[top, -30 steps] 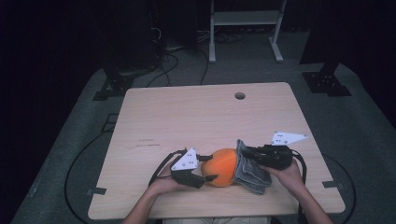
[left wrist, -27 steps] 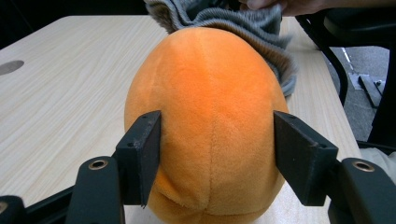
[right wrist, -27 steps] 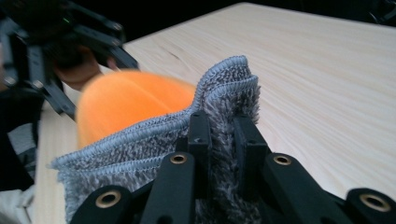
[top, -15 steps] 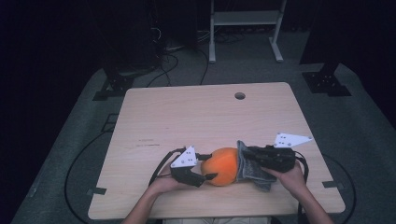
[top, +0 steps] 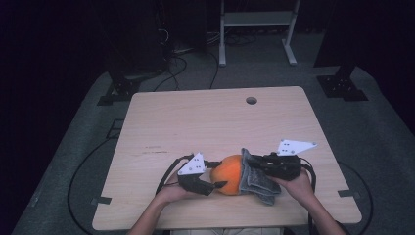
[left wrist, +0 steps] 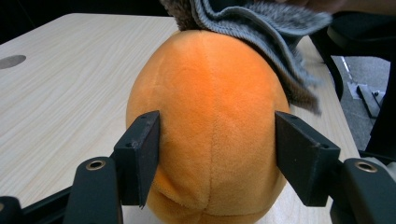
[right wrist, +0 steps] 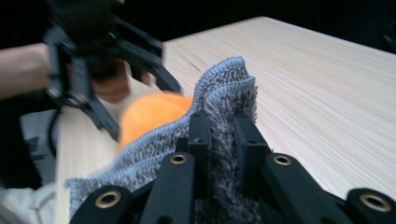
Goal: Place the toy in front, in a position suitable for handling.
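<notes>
Right claw shifted slightly up-table – grey cloth dragged along orange plush.

plush orange toy, fuzzy grey cloth (matt)

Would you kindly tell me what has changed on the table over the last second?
Very little. The right gripper, shut on the grey cloth, shifted slightly, keeping the cloth against the orange plush ball. The left gripper stayed clamped on the ball, which has not moved on the table.
</notes>
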Available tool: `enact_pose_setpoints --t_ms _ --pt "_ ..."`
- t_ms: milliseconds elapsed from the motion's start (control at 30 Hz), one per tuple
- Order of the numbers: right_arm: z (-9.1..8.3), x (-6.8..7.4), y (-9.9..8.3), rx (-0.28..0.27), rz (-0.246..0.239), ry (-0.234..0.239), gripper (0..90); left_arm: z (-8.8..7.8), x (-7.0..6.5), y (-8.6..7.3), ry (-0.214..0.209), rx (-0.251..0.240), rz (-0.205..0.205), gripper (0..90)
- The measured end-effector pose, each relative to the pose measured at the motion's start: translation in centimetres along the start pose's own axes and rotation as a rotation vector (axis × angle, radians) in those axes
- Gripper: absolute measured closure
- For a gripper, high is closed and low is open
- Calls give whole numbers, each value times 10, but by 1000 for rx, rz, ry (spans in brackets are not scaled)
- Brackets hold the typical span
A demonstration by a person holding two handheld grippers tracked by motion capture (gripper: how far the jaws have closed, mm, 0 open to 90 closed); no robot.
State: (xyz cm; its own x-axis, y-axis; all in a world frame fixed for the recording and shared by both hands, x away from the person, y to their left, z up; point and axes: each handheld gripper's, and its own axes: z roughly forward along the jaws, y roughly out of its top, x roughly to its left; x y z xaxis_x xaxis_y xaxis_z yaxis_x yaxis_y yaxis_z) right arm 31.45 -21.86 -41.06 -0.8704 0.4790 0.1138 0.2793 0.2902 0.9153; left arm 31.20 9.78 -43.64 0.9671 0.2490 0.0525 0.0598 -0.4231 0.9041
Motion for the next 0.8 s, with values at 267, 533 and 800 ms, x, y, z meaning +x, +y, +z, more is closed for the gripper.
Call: enact_pose_setpoints --t_ms 267,533,800 --pt "-4 21 10 -12 -75 -3 787 3 1 1 13 -7 -19 354" --pt "16 20 13 10 -86 25 788 0 4 1 -16 -37 -44 237" --pt "5 12 -4 -11 -49 0 787 18 8 -7 -67 37 -104 116"
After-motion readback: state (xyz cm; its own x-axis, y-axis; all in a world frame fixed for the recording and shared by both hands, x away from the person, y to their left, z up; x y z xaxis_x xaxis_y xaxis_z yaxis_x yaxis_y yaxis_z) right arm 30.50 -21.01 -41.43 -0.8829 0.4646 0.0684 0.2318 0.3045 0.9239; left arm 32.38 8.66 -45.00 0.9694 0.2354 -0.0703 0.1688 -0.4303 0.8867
